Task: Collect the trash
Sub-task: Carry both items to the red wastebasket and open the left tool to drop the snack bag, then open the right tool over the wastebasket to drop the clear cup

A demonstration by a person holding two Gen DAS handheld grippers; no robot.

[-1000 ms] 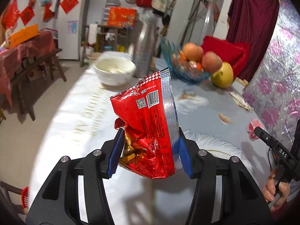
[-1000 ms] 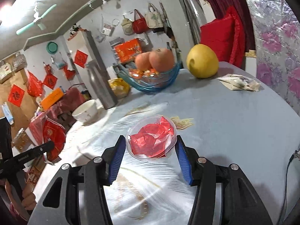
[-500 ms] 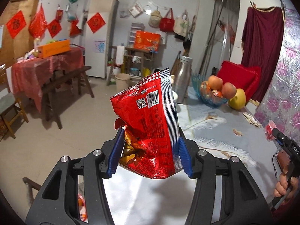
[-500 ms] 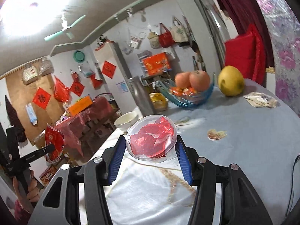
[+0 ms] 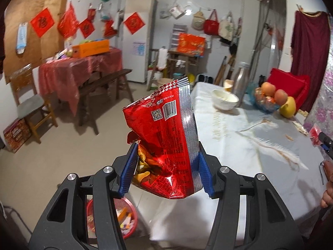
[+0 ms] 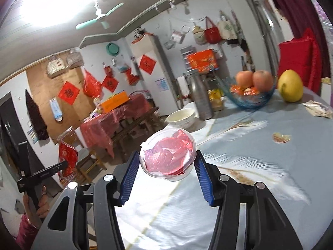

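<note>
Left tongs (image 5: 166,166) clamp bag (image 5: 166,137), right tongs (image 6: 166,170) clamp cup (image 6: 168,154), both lifted off surface (image 5: 239,145) for dropping into bin (image 5: 129,218).

Left hand-held gripper (image 5: 166,166) clamping red snack bag (image 5: 164,137), red bin (image 5: 127,214) below

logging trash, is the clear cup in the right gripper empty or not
Not empty: the clear cup holds crumpled red wrapper, visible through its lid.
</note>
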